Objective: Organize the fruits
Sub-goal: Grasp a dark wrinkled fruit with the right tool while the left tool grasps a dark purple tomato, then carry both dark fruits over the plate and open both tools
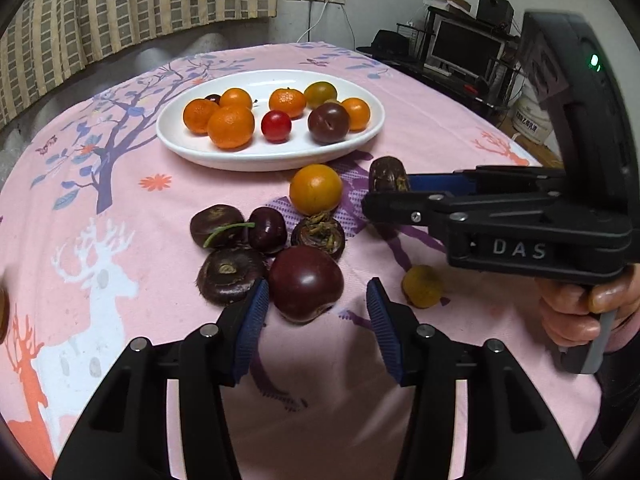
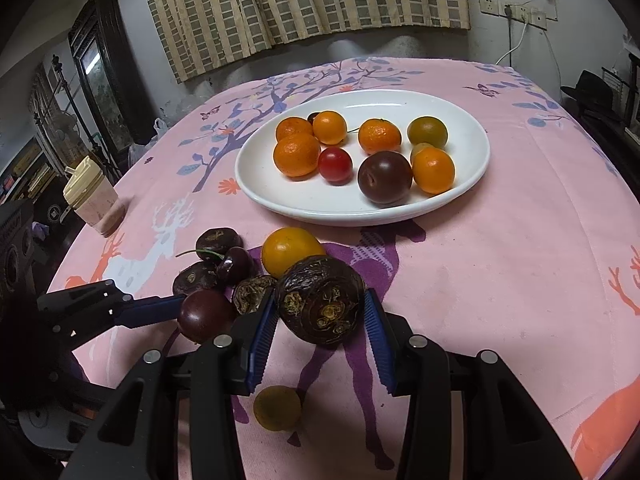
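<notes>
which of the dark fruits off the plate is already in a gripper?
The wrinkled water chestnut, clamped between the right gripper pads. The smooth plum only sits between the left gripper pads; the rest lie untouched.

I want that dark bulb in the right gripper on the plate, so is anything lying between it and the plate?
Yes: an orange fruit sits on the cloth between the bulb and the plate's near rim, slightly left.
</notes>
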The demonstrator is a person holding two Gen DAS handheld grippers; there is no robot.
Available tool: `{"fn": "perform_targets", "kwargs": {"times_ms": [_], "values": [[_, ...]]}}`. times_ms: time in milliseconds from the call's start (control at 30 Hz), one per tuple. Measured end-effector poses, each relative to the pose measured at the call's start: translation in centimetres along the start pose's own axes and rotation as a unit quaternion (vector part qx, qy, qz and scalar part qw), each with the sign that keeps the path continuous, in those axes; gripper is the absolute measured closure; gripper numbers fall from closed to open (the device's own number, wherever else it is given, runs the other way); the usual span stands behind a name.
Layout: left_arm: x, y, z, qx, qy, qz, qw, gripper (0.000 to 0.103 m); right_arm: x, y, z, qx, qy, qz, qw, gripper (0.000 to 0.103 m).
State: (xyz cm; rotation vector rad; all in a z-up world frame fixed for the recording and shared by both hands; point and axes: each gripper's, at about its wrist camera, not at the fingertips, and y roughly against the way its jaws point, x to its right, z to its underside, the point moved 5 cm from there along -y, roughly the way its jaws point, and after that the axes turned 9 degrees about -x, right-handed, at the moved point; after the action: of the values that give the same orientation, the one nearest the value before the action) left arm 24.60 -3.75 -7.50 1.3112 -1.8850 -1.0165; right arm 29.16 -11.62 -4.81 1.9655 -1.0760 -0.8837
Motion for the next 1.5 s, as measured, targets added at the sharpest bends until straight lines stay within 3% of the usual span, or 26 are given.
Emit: {"fn": "perform_targets", "kwargs": {"times_ms": [133, 367, 533, 600, 700, 800, 867, 933, 1067, 1233, 1300, 1367, 1433, 1500], "values": [[0.1, -1.4, -0.1, -0.023, 0.007, -0.004, 0.9997, 0.063, 0.2, 0.2, 0.0, 0.002, -0.004, 0.0, 1.0, 0.059], [-0.3, -1.1, 0.1, -0.018, 0.018, 0.008, 0.9996, 0.065, 0.2, 0.6, 0.0, 0.006, -0.003, -0.004, 1.0, 0.059], [-0.5, 1.1, 0.3, 0.005, 0.032, 0.037, 0.9988, 0.065, 0.1, 1.0, 0.0, 0.011, -0.005, -0.008, 1.0, 0.059], [-0.9, 2.5, -0.2, 0.022, 0.039, 0.053, 0.9976, 0.065, 0.0, 1.8, -0.1, 0.021, -0.01, -0.038, 0.999, 0.059], [-2.0, 4.3, -2.6, 0.043, 0.049, 0.082, 0.9945, 0.065, -0.1, 3.7, -1.1, 0.072, -0.015, -0.048, 0.996, 0.059], [-3.5, 4.9, -6.2, 0.072, 0.042, 0.048, 0.9954, 0.065, 1.4, 4.7, -3.6, 0.118, -0.047, -0.032, 0.991, 0.058], [-4.9, 4.0, -9.0, 0.077, 0.053, 0.039, 0.9949, 0.065, 2.8, 4.4, -5.7, 0.142, -0.068, 0.001, 0.987, 0.058], [-6.0, 2.5, -11.5, 0.075, 0.068, 0.041, 0.994, 0.065, 3.9, 3.4, -7.7, 0.148, -0.079, 0.019, 0.986, 0.058], [-7.1, -1.2, -15.2, 0.057, 0.068, 0.009, 0.996, 0.065, 5.9, 0.4, -10.4, 0.133, -0.098, 0.032, 0.986, 0.058], [-8.1, -5.3, -17.2, 0.023, 0.065, -0.009, 0.9976, 0.065, 6.6, -2.8, -11.8, 0.105, -0.089, 0.038, 0.99, 0.058], [-8.3, -5.9, -17.2, 0.017, 0.066, -0.015, 0.9975, 0.063, 6.5, -3.1, -11.8, 0.102, -0.085, 0.04, 0.99, 0.057], [-8.6, -5.4, -17.1, 0.026, 0.074, -0.039, 0.9961, 0.041, 6.3, -3.0, -11.9, 0.102, -0.08, 0.04, 0.991, 0.055], [-8.8, -4.4, -16.9, 0.041, 0.079, -0.048, 0.9949, 0.027, 6.3, -2.1, -11.7, 0.111, -0.081, 0.038, 0.99, 0.054], [-9.0, -2.5, -16.1, 0.053, 0.085, -0.042, 0.9941, 0.022, 6.1, -1.1, -11.5, 0.117, -0.085, 0.03, 0.989, 0.053]]}}
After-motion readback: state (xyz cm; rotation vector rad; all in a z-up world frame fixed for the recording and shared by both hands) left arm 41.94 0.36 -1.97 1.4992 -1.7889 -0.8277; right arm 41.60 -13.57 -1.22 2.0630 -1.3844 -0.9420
